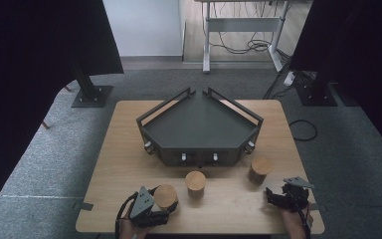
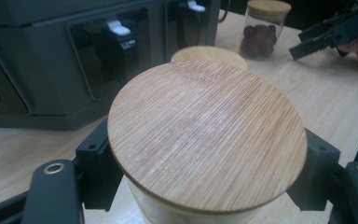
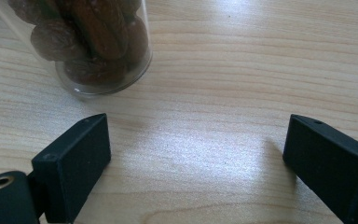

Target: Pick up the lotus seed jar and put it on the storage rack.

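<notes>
while the left gripper [image 2: 205, 186] clamps a glass jar [image 2: 168, 212] with a round bamboo lid [image 2: 207, 135], the right gripper [image 3: 198, 158] gapes over woodgrain.

Table [image 1: 129, 149] is pale wood with fine grain. All three jars have tan bamboo lids, the nearest lid [image 2: 207, 135] finely striped; the right jar [image 3: 88, 42] is clear glass with brown stuff inside. The tray [image 1: 199, 124] is dark grey, both grippers black.
</notes>
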`<state>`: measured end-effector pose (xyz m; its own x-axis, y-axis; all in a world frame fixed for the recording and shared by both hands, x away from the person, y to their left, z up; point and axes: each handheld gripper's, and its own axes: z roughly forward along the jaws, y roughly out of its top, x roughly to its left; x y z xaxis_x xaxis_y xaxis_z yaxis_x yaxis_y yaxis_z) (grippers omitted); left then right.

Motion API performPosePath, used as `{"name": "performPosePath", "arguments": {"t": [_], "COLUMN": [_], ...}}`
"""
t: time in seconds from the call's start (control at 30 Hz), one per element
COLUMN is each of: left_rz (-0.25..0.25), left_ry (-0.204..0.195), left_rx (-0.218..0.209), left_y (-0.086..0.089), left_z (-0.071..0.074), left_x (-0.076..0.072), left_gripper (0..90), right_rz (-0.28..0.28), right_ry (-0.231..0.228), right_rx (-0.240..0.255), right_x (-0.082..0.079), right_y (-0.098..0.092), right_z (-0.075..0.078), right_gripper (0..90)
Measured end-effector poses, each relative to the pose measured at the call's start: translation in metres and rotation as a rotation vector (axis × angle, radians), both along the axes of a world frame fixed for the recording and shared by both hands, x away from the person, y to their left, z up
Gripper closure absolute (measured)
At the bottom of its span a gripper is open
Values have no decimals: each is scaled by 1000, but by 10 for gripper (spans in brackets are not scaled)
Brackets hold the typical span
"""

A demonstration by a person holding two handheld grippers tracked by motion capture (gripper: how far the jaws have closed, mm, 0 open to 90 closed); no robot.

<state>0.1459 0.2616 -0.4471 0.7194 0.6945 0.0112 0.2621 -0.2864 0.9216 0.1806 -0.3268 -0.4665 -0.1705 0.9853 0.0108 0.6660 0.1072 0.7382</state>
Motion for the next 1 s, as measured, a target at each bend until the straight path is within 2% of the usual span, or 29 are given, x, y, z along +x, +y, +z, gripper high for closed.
{"name": "performPosePath", "arguments": {"t": [0.43,1.0], "left_rz": [35,48], "left_ry": [-31,-66], "left_rx": [-59,-62], "left_y": [5,4], "left_z": [9,25], "left_x": [5,18], "left_gripper": [255,255], "right_rz": [-1,-3], "right_ry": [0,0], "right_rx": [0,-1], "right_x": [0,-1], "right_y": [0,0], "right_z": [0,0], "right_gripper": [68,68]}}
